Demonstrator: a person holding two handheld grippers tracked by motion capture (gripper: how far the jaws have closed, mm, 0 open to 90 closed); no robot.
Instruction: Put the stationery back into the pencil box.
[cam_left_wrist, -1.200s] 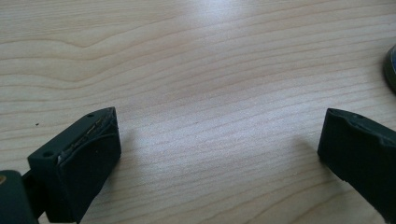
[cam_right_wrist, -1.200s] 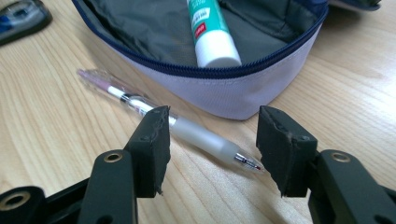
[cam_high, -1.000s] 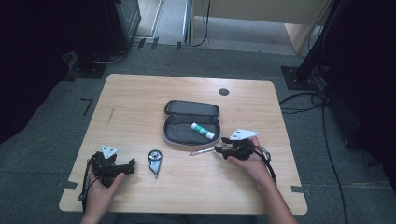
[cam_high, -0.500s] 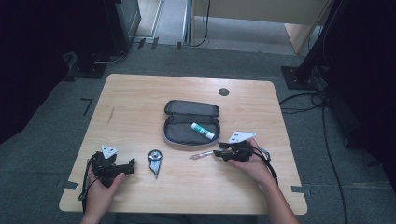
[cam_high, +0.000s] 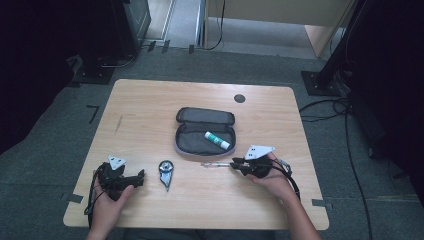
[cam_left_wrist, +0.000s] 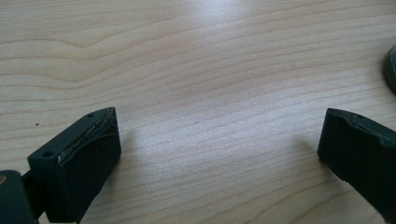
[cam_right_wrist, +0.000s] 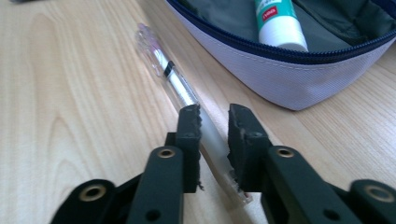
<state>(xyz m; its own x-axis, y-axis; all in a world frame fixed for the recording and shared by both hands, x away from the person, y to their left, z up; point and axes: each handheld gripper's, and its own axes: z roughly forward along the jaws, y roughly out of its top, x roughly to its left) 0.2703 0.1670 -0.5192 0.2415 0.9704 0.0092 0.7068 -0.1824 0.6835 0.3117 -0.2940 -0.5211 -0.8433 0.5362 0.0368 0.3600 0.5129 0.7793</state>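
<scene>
1. The desk (cam_high: 150, 125) is a light wooden top with rounded corners; a small dark round spot (cam_high: 239, 98) sits near its far edge.
2. A dark pencil case (cam_high: 200, 142) lies open at the middle of the desk, its lid folded back. In the right claw view its outer wall is pale lilac-grey cloth with a dark blue zip along the rim, and the lining is grey-green.
3. Inside the case lies one thing — a glue stick (cam_high: 217, 140) with a white body and a green label, slanted across the right half. A red patch with white lettering shows on its label in the right claw view (cam_right_wrist: 275, 18), too small to read.
4. The left claw (cam_high: 134, 178) lies on the desk near the front left corner, held by the left hand (cam_high: 107, 200). Its jaws stand wide apart over bare wood, with nothing between them.
5. The right claw (cam_right_wrist: 214, 135), held by the right hand (cam_high: 272, 180), is low on the desk just in front of the case's right end. Its jaws have just been closing and now stand narrow on either side of the pen; the left pad touches the barrel, while the right one looks just short of it.
6. The pen (cam_right_wrist: 177, 86) is clear plastic with a dark band on its barrel, lying flat on the desk beside the front wall of the case.
7. A small dark tool with a round head and a pointed tail (cam_high: 166, 172) lies between the two claws, nearer the left one.
</scene>
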